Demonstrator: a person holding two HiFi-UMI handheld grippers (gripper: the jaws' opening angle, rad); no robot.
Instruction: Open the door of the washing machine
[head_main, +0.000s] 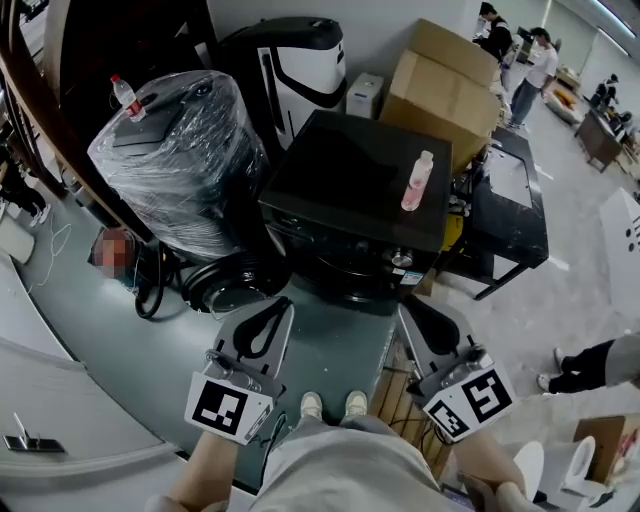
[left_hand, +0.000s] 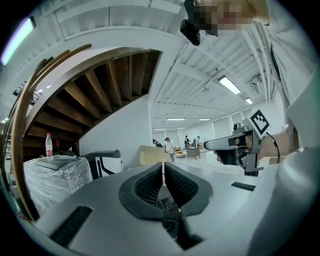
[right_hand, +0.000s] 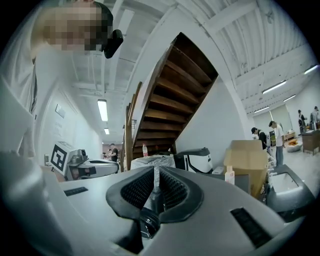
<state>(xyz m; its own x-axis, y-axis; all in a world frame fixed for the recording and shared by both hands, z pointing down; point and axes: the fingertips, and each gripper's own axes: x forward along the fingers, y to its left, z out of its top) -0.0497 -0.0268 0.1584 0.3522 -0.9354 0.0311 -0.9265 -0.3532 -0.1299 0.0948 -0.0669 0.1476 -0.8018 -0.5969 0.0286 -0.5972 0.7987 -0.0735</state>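
On the floor just ahead of the person's feet, the black washing machine (head_main: 350, 175) is seen from above, with a pink bottle (head_main: 417, 182) lying on its lid. Its door (head_main: 352, 278) is carried on the front face turned toward the person and is viewed almost edge-on, so the handle and the hinge side cannot be told. The front edge is laid roughly left to right across the head view.

The left gripper (head_main: 278, 305) and the right gripper (head_main: 410, 308) are held side by side before that face, one toward each front corner, and the door is found between them, neither clearly nearer. Both are aimed level over the lid, so the door is judged to lie ahead of and below the tips.

The left fingers (left_hand: 150, 186) are pressed together to a hairline. The right fingers (right_hand: 172, 189) are kept a narrow slit apart. Nothing is pinched by either pair.
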